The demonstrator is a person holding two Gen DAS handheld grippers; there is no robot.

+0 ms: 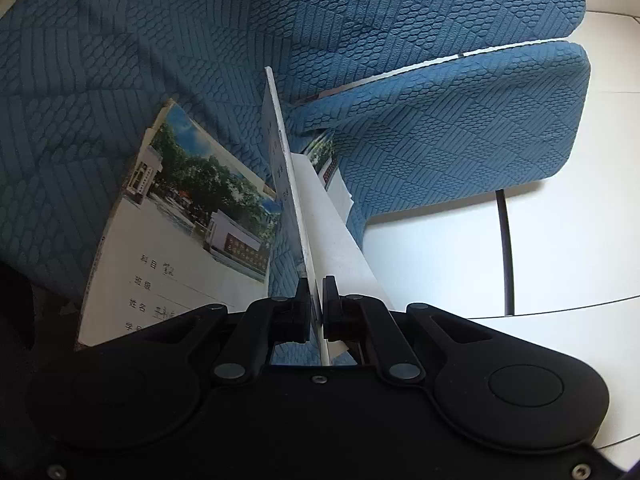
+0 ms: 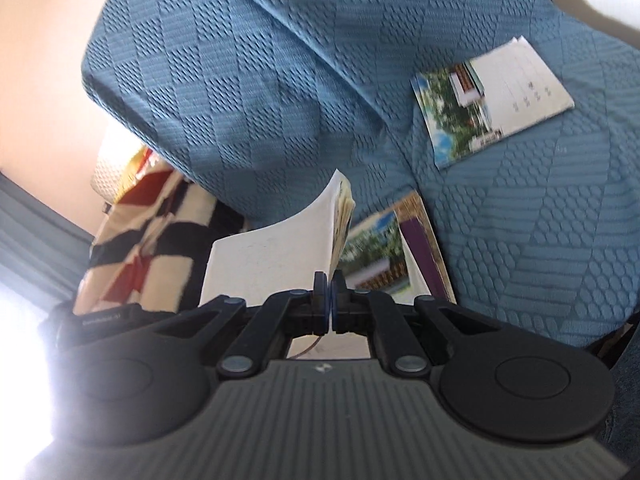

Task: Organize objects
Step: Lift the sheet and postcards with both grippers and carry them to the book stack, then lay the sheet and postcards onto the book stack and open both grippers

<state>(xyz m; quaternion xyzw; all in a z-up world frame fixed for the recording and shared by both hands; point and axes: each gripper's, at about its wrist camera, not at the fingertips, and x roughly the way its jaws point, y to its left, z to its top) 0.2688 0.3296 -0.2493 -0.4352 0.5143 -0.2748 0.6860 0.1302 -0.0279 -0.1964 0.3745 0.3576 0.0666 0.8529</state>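
Closest to me are my left fingers, clenched on the edge of a thin white booklet that stands on edge and runs straight away from them. White pages fan off its right side. Just left of it, flat on the blue sofa, lies another booklet with a photo of trees and a white building on its cover and lines of printed characters below — its near corner is hidden under my gripper body. Beyond the held one, the tip of a third cover pokes out where the seat cushion meets the arm. Further off, a white strip shows in the gap between cushions. To the right, past the cushion edge, is pale floor and a dark thin leg.

On the other side, my right fingers are clamped tight on a booklet too, held by its edge so the white pages bow up and to the left. Just behind it, a photo-covered booklet leans on the sofa seat, with a purple-and-tan cover beside it on the right. Well apart, up the seat to the right, one more photo booklet lies flat. Off to the left, past the sofa arm, hangs a checked cloth in cream, red and black — blurred, so I can tell no more.
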